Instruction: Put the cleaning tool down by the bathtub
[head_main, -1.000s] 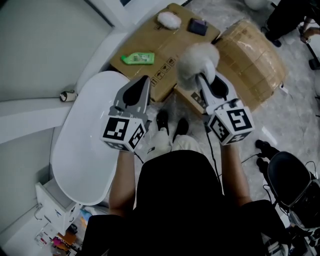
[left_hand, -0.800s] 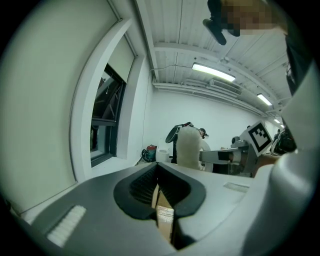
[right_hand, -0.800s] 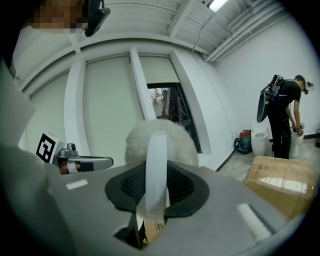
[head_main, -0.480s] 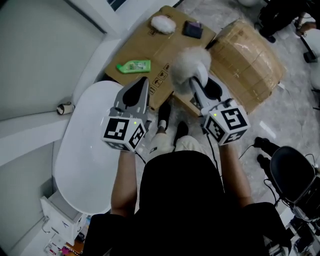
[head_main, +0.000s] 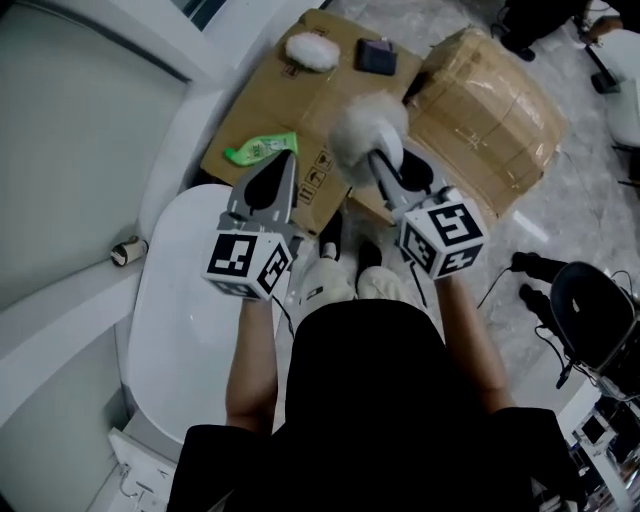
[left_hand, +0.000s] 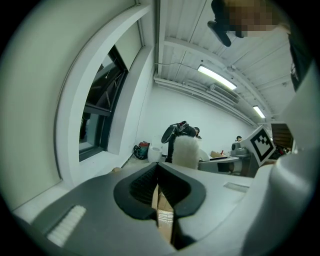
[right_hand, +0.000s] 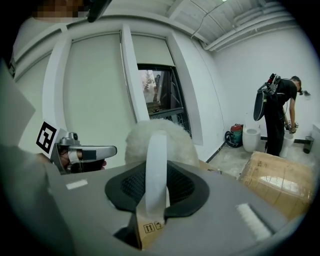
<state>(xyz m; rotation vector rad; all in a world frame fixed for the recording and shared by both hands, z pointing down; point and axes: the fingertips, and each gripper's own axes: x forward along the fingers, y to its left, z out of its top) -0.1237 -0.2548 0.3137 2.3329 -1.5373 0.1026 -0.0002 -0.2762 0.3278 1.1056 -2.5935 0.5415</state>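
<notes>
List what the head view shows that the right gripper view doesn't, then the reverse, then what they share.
Head view only: the white bathtub, plus a green bottle and a white fluffy pad lying on flattened cardboard.
Right gripper view only: a dark window and a person with a backpack standing far right.
Both: the right claw shut on the fluffy duster, the left claw, shut and empty, and a taped cardboard box.

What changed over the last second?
Right claw carried the duster slightly left, over the cardboard; the camera shifted too. Nothing grabbed or released. Unchanged: right claw shut on the duster's handle, left claw shut, empty, by the tub.
</notes>
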